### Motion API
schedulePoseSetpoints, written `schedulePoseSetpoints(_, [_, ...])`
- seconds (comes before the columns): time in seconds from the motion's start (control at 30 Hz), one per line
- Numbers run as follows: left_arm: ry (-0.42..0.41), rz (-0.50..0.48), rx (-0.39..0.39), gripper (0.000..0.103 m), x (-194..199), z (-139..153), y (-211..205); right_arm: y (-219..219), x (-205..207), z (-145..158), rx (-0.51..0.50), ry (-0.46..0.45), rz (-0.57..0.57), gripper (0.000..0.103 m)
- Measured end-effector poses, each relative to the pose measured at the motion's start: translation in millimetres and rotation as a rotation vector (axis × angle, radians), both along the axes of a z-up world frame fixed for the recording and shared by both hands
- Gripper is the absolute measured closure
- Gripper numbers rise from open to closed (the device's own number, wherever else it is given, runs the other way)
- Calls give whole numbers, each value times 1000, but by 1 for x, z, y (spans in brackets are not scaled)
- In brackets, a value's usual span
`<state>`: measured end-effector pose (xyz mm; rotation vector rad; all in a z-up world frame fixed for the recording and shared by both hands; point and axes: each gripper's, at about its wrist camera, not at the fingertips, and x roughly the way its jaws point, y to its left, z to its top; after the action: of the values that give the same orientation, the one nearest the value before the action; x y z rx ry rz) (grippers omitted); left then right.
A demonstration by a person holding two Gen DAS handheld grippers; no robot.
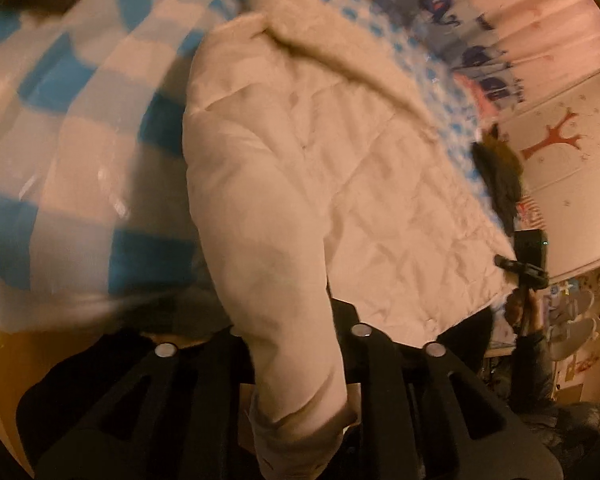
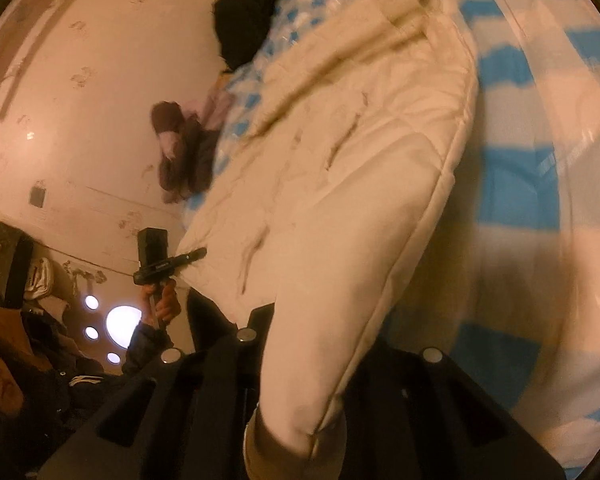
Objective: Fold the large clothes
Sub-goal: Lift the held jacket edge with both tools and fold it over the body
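Note:
A cream quilted coat (image 1: 340,184) with a fur-trimmed hood (image 1: 320,36) lies on a blue-and-white checked bedspread (image 1: 60,128). My left gripper (image 1: 300,344) is shut on one sleeve of the coat (image 1: 284,300), which runs down between its fingers. My right gripper (image 2: 304,348) is shut on the other sleeve (image 2: 332,300), near the cuff. The coat body (image 2: 320,140) stretches away from it over the bedspread (image 2: 540,184). The right gripper (image 1: 520,268) shows at the coat's far edge in the left view; the left gripper (image 2: 160,268) shows in the right view.
A dark brown fluffy garment (image 2: 184,156) lies at the bed's edge and also shows in the left wrist view (image 1: 500,172). A black garment (image 2: 248,16) lies further up. A pale patterned wall (image 2: 80,100) is behind. A whale-print fabric (image 1: 460,12) lies at the bed's top.

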<state>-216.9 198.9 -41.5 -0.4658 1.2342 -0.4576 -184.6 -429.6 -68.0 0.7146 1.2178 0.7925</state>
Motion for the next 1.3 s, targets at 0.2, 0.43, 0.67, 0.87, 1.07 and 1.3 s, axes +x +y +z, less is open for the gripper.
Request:
schedulePoseSetpoints(0.2, [55,61,-19,56,9,-24,4,12,9,-23,40,49,11,57])
schedulePoseSetpoints(0.43, [54,57,4,87,10,-24,0,17,12,-25,39,14,-55,87])
schedulePoseSetpoints(0.67, [-37,55,-18,93,1,17,4,10,0,4,73,-74,-94,90])
schedulePoseSetpoints(0.87, [-127,38,-53,94,-15,70,15,8,-19,38,73,-135,-67,90])
schedulePoseSetpoints(1.07, [-115,-28,-54,91,-43,74,15,5,-43,35,44,-92,-14,86])
schedulePoseSetpoints(1.3, [47,9,-79,48,-37,-1,23,5,-51,-9,68,16,-9,50])
